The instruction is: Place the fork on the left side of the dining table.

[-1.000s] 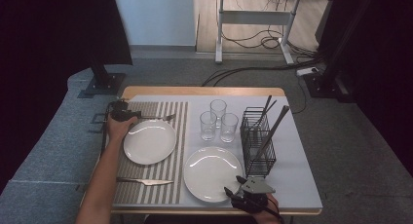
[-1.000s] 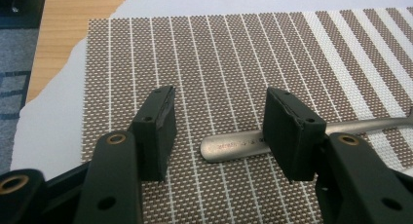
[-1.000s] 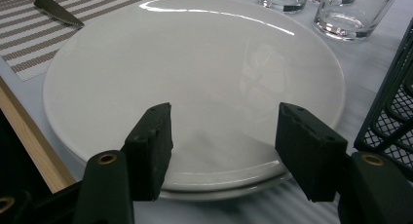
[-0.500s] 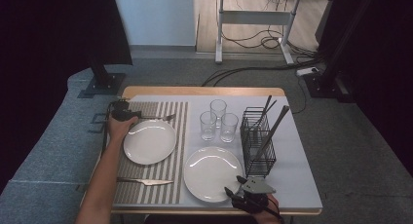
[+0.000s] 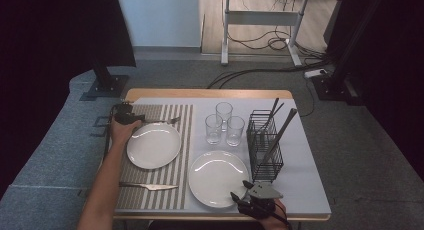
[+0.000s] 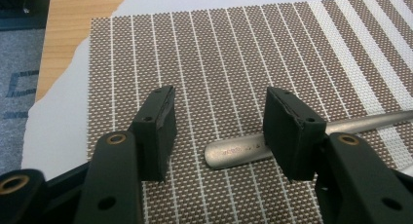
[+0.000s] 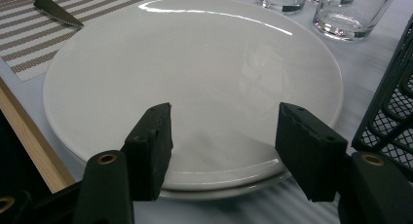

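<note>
My left gripper (image 5: 133,118) rests at the far left corner of the striped placemat (image 5: 177,140). In the left gripper view its jaws (image 6: 220,102) stand open, with the end of a metal fork handle (image 6: 238,151) lying flat on the mat between them, closer to the right jaw and untouched. The fork (image 5: 161,121) lies beyond a white plate (image 5: 153,145). My right gripper (image 5: 239,189) hovers at the near rim of a second white plate (image 5: 218,178). In the right gripper view it (image 7: 226,114) is open over that plate (image 7: 195,63), which sits on another plate.
A knife (image 5: 147,186) lies on the placemat's near edge. Three glasses (image 5: 223,125) stand mid-table. A black wire basket (image 5: 265,145) with long utensils stands right of the plates, close to my right gripper. The table edge (image 5: 200,216) is just below my right hand.
</note>
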`<move>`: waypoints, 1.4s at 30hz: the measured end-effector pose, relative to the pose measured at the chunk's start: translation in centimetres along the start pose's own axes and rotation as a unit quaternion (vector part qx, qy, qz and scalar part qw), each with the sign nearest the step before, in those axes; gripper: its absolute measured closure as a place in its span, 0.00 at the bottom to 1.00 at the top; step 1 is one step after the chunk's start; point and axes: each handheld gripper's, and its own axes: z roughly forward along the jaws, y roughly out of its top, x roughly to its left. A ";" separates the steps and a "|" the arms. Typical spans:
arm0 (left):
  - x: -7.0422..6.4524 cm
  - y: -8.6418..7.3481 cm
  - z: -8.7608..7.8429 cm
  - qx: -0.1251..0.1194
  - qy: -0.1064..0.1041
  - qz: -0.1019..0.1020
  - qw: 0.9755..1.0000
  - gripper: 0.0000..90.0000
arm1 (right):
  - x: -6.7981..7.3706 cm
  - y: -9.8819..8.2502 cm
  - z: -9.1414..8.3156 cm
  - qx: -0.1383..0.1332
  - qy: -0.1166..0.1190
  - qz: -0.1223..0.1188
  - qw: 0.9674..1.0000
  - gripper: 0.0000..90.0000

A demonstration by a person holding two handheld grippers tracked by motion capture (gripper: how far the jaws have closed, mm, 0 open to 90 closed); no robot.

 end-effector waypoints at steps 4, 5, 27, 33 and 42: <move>0.1 0.0 -0.1 0.003 -0.002 0.001 1.000 0.51 | 0.0 0.0 0.0 0.000 0.000 0.000 1.000 0.43; 0.1 -0.1 -0.2 0.004 -0.002 0.001 1.000 0.51 | 0.0 0.0 0.0 0.001 0.001 -0.001 1.000 0.43; 0.1 -0.2 -0.3 0.008 -0.002 0.002 1.000 0.49 | 0.0 0.0 -0.1 0.000 0.001 0.000 1.000 0.43; 0.1 -0.1 -0.7 0.002 -0.004 0.004 1.000 0.48 | 0.0 0.0 -0.1 0.000 0.000 0.001 1.000 0.43; -0.2 0.3 -2.6 -0.027 -0.012 0.007 1.000 0.47 | 0.0 0.0 -0.1 0.001 0.001 -0.001 1.000 0.43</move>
